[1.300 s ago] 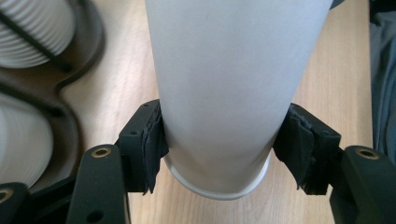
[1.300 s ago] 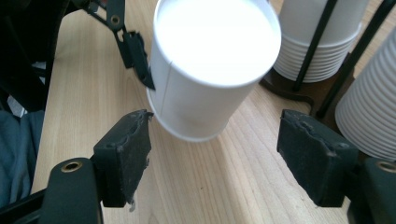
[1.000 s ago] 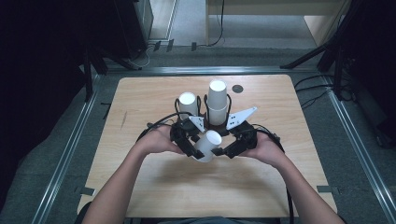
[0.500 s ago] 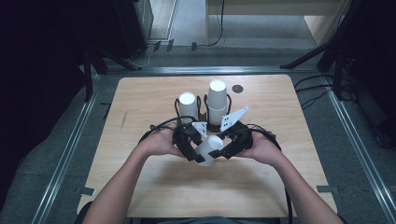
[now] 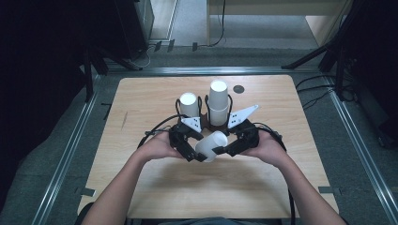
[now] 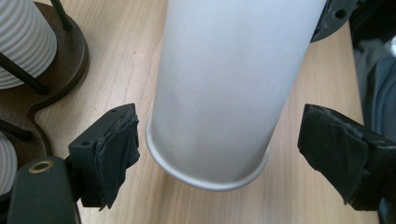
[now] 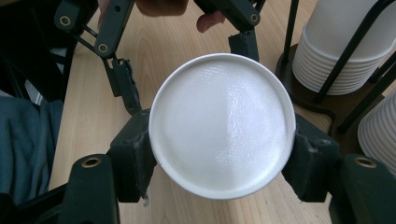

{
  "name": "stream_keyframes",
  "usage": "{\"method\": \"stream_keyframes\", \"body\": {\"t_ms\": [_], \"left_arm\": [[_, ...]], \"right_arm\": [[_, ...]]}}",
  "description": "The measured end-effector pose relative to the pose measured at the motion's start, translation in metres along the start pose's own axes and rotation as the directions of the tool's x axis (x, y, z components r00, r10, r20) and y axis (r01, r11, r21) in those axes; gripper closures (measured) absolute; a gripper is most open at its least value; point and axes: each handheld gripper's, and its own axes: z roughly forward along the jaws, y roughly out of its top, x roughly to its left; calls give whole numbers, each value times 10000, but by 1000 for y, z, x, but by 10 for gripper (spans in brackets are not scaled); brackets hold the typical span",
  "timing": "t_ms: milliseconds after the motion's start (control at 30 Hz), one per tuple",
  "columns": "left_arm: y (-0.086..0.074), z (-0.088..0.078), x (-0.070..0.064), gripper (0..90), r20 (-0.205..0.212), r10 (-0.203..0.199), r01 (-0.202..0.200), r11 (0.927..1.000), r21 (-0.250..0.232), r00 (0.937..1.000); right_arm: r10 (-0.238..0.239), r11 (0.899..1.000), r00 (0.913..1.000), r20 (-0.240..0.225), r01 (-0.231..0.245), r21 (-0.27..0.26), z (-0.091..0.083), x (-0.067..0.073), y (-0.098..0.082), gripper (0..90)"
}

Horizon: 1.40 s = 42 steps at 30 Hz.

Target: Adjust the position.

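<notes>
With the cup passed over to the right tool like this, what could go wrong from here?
1. The right tool pinches the white cup only near its closed end, so it could tilt or slip.
2. The left tool, jaws just opened, flanks the cup's rim; pulling back crookedly could knock it.
3. The cup holder stands close behind; a swing may hit it.

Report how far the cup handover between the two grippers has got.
Done: the right gripper clamps the white cup near its base. In hand: the left gripper has just opened, pads clear of the cup's rim end. Left: draw it away; two cup stacks stand in the holder behind.
</notes>
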Motion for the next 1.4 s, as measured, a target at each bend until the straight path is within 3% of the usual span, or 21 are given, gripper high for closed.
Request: {"method": "stream_keyframes", "body": {"t_ms": [233,633,933,1100,1267,1400], "left_arm": [[-1,3,-2,101,9,-140,140,9998,-133,9999],[-4,9,-2,97,20,-418,418,9961,-775,9991],[-3,16,-4,99,-32,-125,122,9967,-809,9999],[-5,13,-4,215,-118,81,-93,9941,-1081,9999],[-4,12,-5,245,-270,186,-213,9944,-1037,9995],[-3,11,-3,288,5,130,-129,9963,-852,9999]], "right_arm": [[92,9999,9999,100,-91,-118,-2,0,-4,345],[181,9989,9997,159,-174,-430,-4,2,-6,344],[207,9968,9998,-35,-210,-776,-4,4,-1,344],[472,9929,9984,-297,-502,-1080,-8,3,-1,345],[457,9929,9986,-249,-482,-1088,-9,2,-1,349],[519,9929,9983,-277,-545,-1059,-9,1,-2,351]]}}
